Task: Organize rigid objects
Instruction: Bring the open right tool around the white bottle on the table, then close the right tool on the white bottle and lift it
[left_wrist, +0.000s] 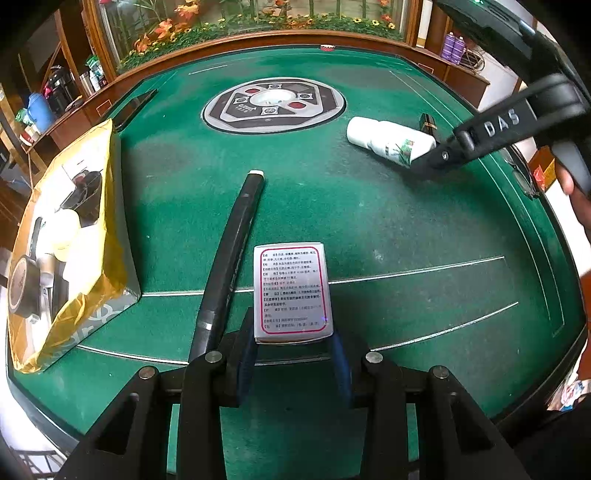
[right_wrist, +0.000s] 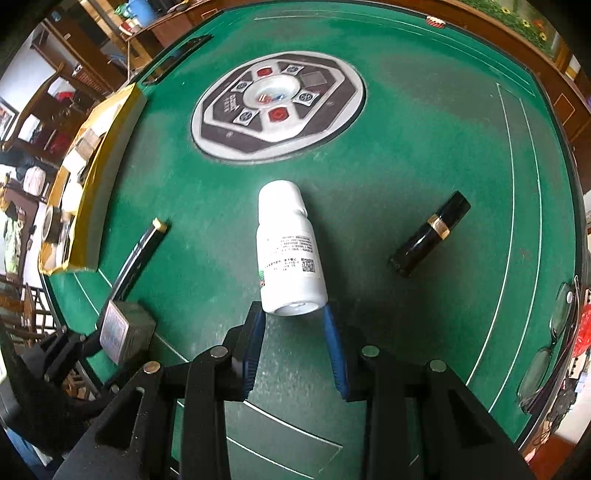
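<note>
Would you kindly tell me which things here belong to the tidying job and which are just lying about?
Job: small box in left gripper; white bottle in right gripper; black pen; black tube; gold container.
Lying about: eyeglasses; centre console.

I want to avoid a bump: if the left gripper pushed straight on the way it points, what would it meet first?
The left gripper is shut on a small printed box and points steeply down, so the box would probably meet the green table felt first. The black pen lies just beside that line; depth is unclear.
</note>
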